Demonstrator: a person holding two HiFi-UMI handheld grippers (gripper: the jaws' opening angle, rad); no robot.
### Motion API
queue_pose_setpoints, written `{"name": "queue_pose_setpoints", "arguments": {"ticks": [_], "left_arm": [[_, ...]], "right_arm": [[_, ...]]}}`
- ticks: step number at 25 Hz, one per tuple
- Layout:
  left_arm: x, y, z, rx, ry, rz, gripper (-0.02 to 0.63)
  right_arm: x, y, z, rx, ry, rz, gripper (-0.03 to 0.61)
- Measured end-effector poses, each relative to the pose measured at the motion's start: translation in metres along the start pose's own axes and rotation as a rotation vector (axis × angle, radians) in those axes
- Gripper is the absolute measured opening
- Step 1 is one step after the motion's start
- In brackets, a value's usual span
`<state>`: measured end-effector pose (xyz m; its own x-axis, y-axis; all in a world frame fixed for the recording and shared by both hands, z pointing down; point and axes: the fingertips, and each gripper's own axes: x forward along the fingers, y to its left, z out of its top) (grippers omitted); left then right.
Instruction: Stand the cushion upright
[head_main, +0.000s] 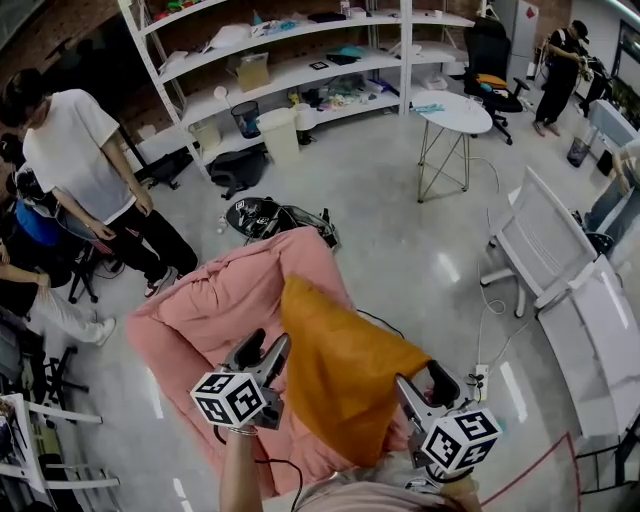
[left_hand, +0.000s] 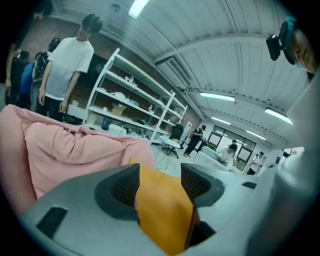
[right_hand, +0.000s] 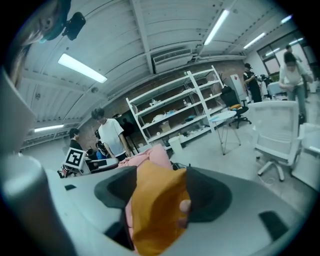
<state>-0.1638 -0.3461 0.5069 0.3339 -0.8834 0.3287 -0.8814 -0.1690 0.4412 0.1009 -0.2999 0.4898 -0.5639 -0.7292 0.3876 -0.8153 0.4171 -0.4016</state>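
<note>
An orange cushion (head_main: 340, 370) stands tilted on a big pink beanbag (head_main: 215, 300), its top corner leaning to the upper left. My left gripper (head_main: 265, 353) is at the cushion's left edge and my right gripper (head_main: 420, 385) at its right edge. In the left gripper view the orange cushion (left_hand: 160, 210) lies between the parted jaws of the left gripper (left_hand: 159, 182), with a gap beside the right pad. In the right gripper view the cushion's cloth (right_hand: 155, 210) fills the space between the wide jaws of the right gripper (right_hand: 155, 192); the pink beanbag (right_hand: 152, 156) shows behind.
A person in a white T-shirt (head_main: 85, 160) stands left of the beanbag. White shelving (head_main: 290, 60) lines the back, with a dark bag (head_main: 265, 215) on the floor before it. A round white table (head_main: 455, 110) and white chairs (head_main: 545, 240) stand at the right. A cable runs to a power strip (head_main: 480, 380).
</note>
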Motion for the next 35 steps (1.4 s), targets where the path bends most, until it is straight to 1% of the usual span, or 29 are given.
{"name": "queue_pose_setpoints", "arguments": {"ticks": [5, 10, 12, 17, 20, 22, 25, 28, 32, 35], "left_arm": [[0.029, 0.014, -0.007, -0.016, 0.044, -0.010, 0.265], [0.054, 0.029, -0.014, -0.035, 0.090, -0.023, 0.285], [0.065, 0.032, -0.017, -0.035, 0.112, -0.035, 0.291], [0.093, 0.045, -0.028, -0.067, 0.168, -0.059, 0.308], [0.111, 0.058, -0.033, -0.077, 0.218, -0.059, 0.339], [0.119, 0.064, -0.035, -0.099, 0.241, -0.061, 0.342], [0.127, 0.065, -0.038, -0.130, 0.295, -0.102, 0.350], [0.132, 0.061, -0.046, -0.155, 0.365, -0.156, 0.379], [0.142, 0.061, -0.058, -0.193, 0.427, -0.189, 0.403], [0.149, 0.059, -0.071, -0.215, 0.483, -0.204, 0.411]], "right_arm": [[0.005, -0.006, -0.003, 0.007, -0.003, -0.021, 0.318], [0.010, -0.006, -0.005, -0.022, 0.001, -0.045, 0.328], [0.010, -0.006, -0.002, -0.039, -0.006, -0.053, 0.330], [0.002, -0.014, 0.004, -0.085, -0.035, -0.095, 0.331], [0.003, -0.019, 0.000, -0.038, -0.008, -0.071, 0.341], [0.005, -0.020, -0.006, 0.007, 0.013, -0.042, 0.351], [0.009, -0.019, -0.013, 0.052, 0.035, -0.019, 0.362], [0.013, -0.016, -0.019, 0.104, 0.054, 0.007, 0.371], [0.023, -0.016, -0.028, 0.121, 0.091, 0.037, 0.384], [0.031, -0.019, -0.036, 0.123, 0.116, 0.036, 0.391]]}}
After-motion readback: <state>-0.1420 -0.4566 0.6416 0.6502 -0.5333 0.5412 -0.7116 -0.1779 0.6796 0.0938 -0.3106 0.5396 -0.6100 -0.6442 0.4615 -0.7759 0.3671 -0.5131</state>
